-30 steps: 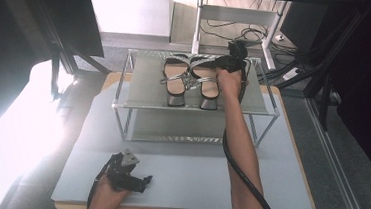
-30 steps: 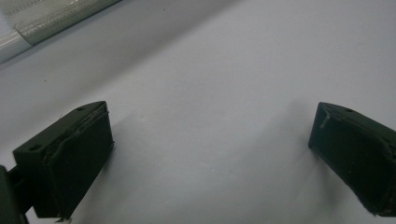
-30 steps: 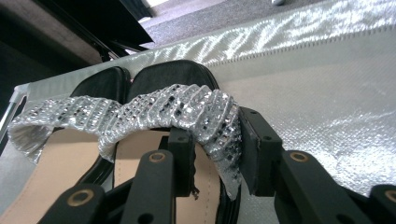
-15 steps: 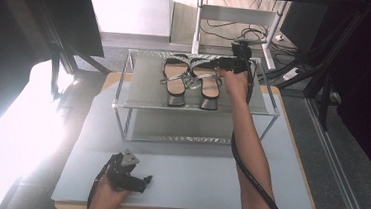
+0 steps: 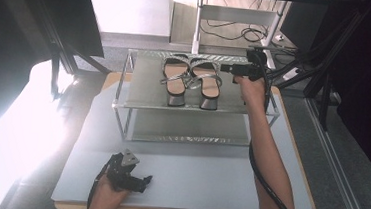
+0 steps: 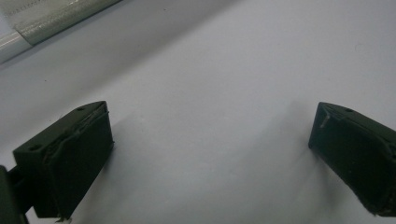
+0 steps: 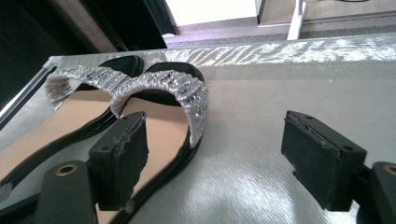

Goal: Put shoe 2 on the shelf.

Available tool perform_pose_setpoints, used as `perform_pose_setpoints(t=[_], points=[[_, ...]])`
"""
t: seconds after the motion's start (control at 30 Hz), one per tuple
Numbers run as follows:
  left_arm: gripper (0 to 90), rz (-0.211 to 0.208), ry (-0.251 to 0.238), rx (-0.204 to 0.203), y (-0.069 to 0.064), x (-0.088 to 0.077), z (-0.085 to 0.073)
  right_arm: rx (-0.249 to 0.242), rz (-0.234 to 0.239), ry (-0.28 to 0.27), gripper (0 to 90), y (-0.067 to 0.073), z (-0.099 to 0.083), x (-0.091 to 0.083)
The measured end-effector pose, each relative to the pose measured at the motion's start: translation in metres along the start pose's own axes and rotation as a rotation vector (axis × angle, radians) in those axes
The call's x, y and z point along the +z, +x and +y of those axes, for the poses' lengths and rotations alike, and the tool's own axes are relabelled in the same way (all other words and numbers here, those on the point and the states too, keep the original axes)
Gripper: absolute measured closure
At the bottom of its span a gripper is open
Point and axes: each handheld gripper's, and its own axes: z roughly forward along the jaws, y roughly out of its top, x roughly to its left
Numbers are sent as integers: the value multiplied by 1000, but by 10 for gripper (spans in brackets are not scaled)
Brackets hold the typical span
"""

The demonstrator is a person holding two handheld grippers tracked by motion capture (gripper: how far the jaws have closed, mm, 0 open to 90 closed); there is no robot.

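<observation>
Your right gripper [image 5: 226, 67] is wide open, holding nothing, beside two sparkly silver sandals [image 5: 191, 80] on the shiny metal shelf [image 5: 139, 93] at 12 o'clock. Your left gripper [image 5: 143, 181] rests open on the smooth grey desk [image 5: 203, 176] at 7 o'clock.

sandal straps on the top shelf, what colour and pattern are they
Silver, studded with rows of small sparkly stones, on the sandals; the right gripper view shows it best.
</observation>
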Motion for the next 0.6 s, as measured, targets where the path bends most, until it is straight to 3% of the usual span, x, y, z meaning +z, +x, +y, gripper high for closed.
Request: perform_pose_setpoints(t=[0.27,0.6], points=[[0,-1,1,1,0,0,0,-61,34,-12,188,1,-7,-21],[0,0,0,2,0,0,0,-88,80,-15,150,6,-24,-49]])
